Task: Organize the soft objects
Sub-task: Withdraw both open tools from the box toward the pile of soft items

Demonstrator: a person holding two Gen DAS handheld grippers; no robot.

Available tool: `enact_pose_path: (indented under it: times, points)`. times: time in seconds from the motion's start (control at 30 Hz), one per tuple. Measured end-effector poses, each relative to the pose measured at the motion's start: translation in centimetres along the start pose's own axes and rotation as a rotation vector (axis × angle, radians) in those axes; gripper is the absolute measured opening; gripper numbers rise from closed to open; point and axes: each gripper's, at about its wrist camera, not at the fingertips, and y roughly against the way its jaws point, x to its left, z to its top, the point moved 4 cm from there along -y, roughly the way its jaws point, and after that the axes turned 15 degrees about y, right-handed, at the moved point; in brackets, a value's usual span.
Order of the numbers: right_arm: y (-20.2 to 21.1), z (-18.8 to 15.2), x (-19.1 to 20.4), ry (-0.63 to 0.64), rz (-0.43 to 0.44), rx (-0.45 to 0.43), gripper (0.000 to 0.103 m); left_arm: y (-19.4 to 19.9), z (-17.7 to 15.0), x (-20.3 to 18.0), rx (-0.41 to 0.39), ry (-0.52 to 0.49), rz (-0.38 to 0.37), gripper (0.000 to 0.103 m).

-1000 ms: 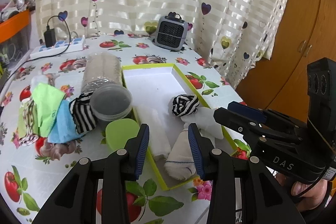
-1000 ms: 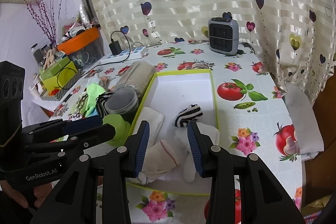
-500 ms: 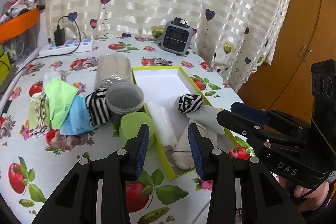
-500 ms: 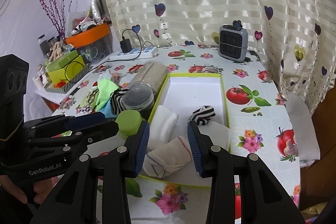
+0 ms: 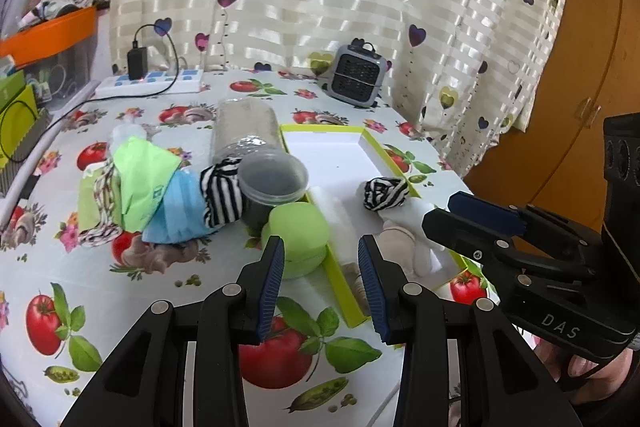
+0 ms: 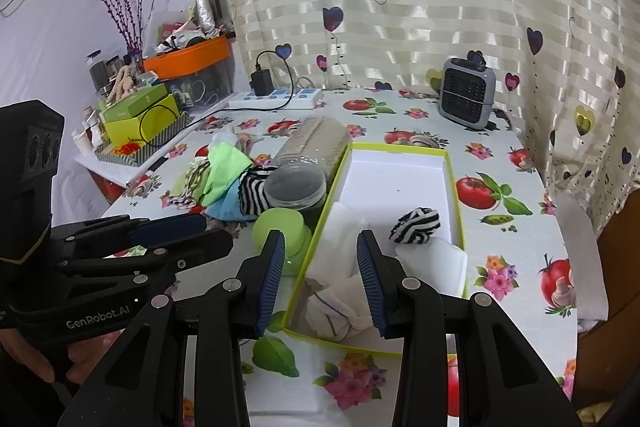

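A lime-edged white box (image 5: 384, 155) (image 6: 456, 183) lies on the fruit-print table. Inside it sit a rolled black-and-white striped sock (image 5: 385, 193) (image 6: 416, 225), white rolled cloths (image 5: 336, 223) (image 6: 344, 227) and a cream sock with a blue stripe (image 6: 340, 307). Left of the box lies a heap of soft items: green cloth (image 5: 144, 167) (image 6: 224, 167), blue cloth (image 5: 180, 207), striped sock (image 5: 222, 195) (image 6: 256, 191). My left gripper (image 5: 322, 287) is open and empty, above the box's near corner. My right gripper (image 6: 322, 283) hovers open and empty over the box's near end.
A clear jar (image 5: 272, 183) lies on its side against the box, with a green lid (image 5: 298, 231) in front of it. A small grey heater (image 5: 358, 79), a power strip (image 5: 152, 85) and a curtain stand at the back. A wooden cabinet (image 5: 580, 87) is to the right.
Both grippers have drawn back from the box, so the box and the pile look smaller and farther. Both stay open and empty. Nothing on the table has moved.
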Motion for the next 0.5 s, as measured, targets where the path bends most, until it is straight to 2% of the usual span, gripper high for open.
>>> enact_pose_path:
  times: [0.5]
  points:
    - [-1.0, 0.5, 2.1, 0.037, 0.042, 0.001, 0.039, 0.1, 0.0, 3.0, -0.003, 0.058, 0.045, 0.037]
